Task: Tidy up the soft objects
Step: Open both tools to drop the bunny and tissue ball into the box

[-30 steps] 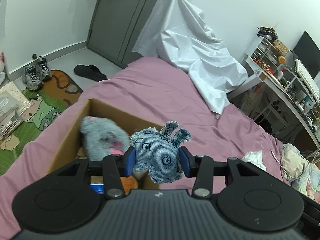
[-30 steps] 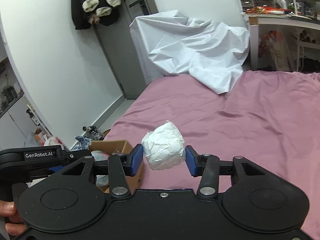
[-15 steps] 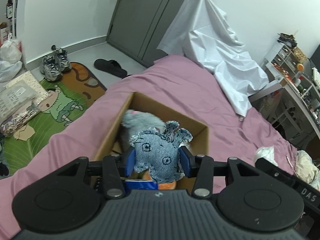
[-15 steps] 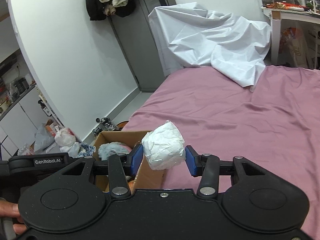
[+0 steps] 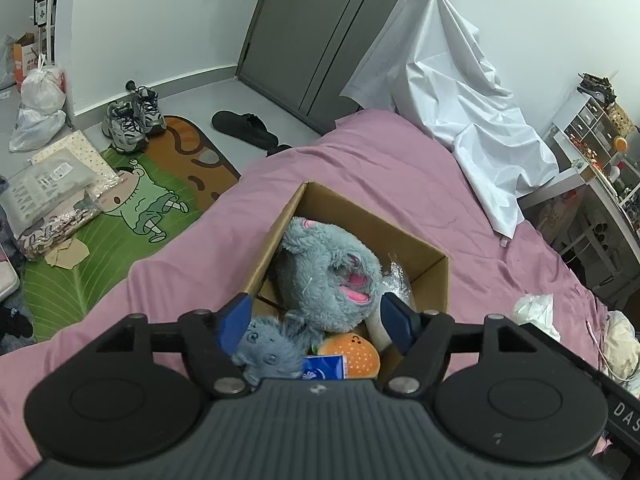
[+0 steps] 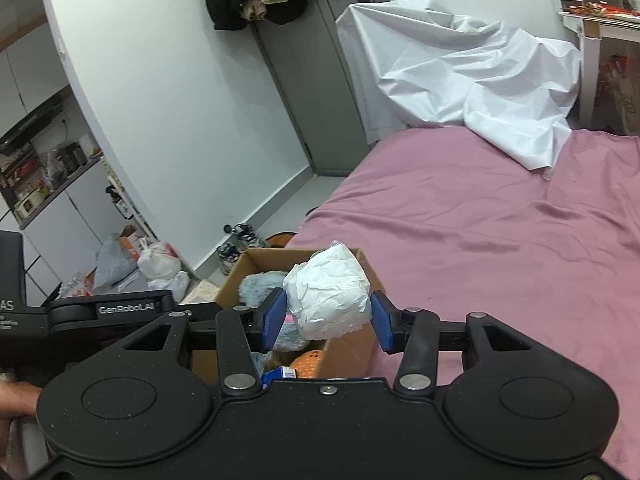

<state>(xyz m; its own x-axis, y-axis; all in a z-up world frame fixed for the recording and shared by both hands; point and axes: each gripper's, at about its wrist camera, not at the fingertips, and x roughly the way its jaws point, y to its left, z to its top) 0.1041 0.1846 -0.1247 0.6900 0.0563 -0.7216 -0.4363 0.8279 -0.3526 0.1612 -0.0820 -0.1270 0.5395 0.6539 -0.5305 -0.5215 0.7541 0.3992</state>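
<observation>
Left claw (image 5: 314,328) just spread open – denim toy (image 5: 268,354) dropped into the near end of the box (image 5: 434,276) on the bed, beside the gray plush (image 5: 326,272). One down imo. Right claw (image 6: 327,322) pinching the white wad (image 6: 328,294) over the box – prob next in.

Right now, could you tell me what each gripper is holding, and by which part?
The right gripper clamps the white crumpled wad by its sides. The left gripper, jaws just opened, holds nothing; the denim toy lies in the box.
</observation>
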